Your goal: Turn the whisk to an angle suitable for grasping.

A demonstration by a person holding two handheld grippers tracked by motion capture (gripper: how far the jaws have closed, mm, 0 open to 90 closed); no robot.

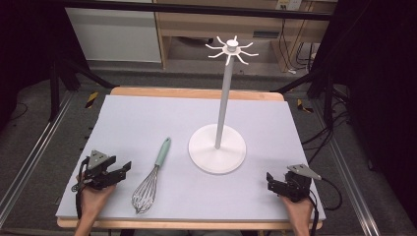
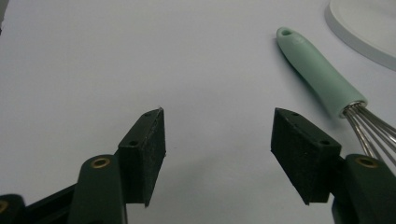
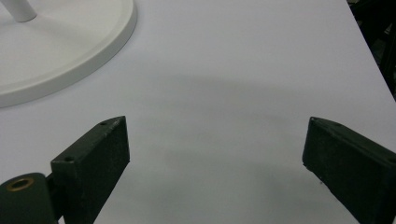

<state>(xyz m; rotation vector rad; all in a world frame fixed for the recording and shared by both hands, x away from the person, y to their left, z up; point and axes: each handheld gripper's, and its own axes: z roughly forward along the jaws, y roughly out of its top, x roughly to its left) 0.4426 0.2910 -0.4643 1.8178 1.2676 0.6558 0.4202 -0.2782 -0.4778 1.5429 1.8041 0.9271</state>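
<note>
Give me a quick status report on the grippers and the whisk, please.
Left gripper open, empty, beside whisk. Right gripper open, empty, near stand base. Whisk flat on mat, untouched. Nothing in the way.

I see a pale lilac mat (image 1: 147, 123) covering most of a wooden table (image 1: 196, 93), whose edge shows bare at the far side. Beyond it on the grey floor stands light wooden shelving (image 1: 221, 29) with a white panel (image 1: 115, 34) to its left. Black cables (image 1: 324, 132) trail over the floor at the right, by a metal rail (image 1: 344, 177).
</note>
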